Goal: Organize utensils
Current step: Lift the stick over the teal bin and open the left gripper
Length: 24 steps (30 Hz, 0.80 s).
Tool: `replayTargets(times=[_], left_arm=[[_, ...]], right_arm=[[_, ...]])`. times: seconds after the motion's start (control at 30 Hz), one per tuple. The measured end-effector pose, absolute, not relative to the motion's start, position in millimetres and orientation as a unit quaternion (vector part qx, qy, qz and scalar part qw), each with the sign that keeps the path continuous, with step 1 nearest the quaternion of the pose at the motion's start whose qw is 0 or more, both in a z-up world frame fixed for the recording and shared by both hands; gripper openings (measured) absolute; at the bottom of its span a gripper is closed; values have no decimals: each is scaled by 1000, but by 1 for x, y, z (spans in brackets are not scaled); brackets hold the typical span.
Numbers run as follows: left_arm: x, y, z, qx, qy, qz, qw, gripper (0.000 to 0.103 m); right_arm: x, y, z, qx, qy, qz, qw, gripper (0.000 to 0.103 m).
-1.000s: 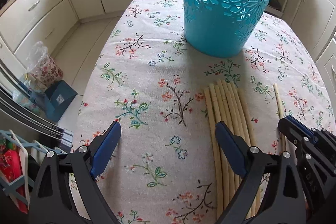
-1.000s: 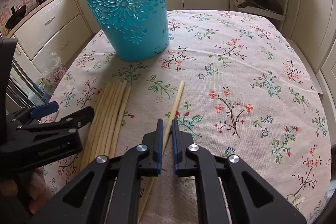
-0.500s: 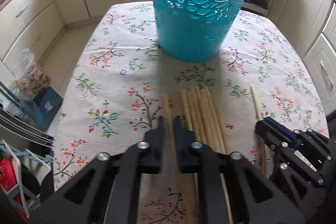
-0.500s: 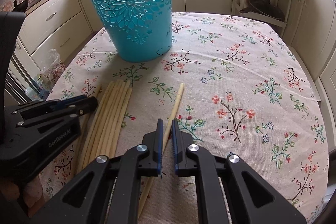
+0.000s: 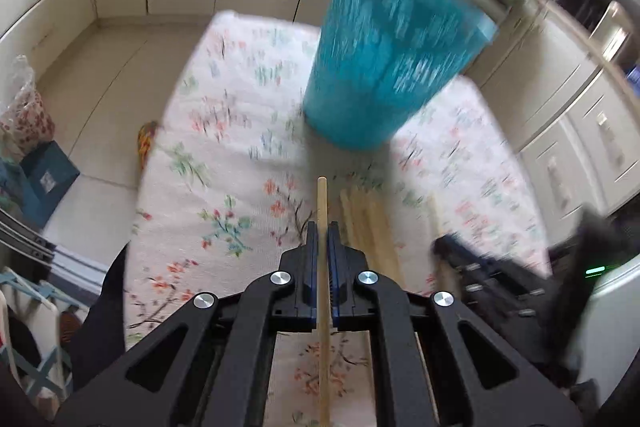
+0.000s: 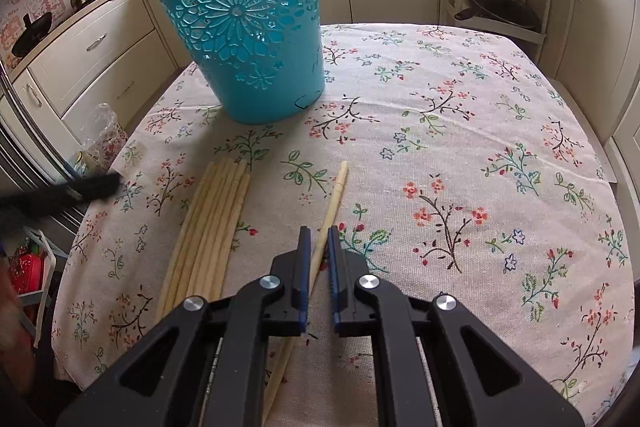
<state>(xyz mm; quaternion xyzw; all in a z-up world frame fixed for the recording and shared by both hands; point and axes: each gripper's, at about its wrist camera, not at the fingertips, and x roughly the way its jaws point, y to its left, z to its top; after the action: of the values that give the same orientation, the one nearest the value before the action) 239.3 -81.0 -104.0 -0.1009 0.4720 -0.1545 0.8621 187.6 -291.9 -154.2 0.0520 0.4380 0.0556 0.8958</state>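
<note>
chopstick is clamped in the left hand-held gripper, above the tabletop, bucket at 1 o'clock. it is held near one end, so it may swing or slip. the right hand-held gripper stands narrow around another chopstick, which could roll away.

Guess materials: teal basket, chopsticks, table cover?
Teal basket: looks like moulded plastic, slight sheen, cut-out flower holes. Chopsticks: pale wood or bamboo, matte; grain too fine to tell. Table cover: woven fabric, visible weave, printed or embroidered floral pattern.
</note>
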Motion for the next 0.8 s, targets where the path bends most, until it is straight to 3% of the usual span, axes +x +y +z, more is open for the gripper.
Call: replayTargets(times=[0.23,0.37,0.5,0.67,0.8], left_arm=[[237,-71,8,-131,309,-206,919,4],[275,-93,53,-116,234,-192,946,4],[317,-101,67,-147,209,-171,952,5],[349,-118,80,-153,153,-135,967,5],[379,-133,59,-133,165,-111,971,5]], right_arm=[[184,-286,-155,43,431,63,899,25],[184,-286,-155,41,429,63,900,25],[185,-287,-155,47,428,67,900,26],[185,-283,-155,39,426,74,901,35],[186,-285,-155,44,426,76,901,35]])
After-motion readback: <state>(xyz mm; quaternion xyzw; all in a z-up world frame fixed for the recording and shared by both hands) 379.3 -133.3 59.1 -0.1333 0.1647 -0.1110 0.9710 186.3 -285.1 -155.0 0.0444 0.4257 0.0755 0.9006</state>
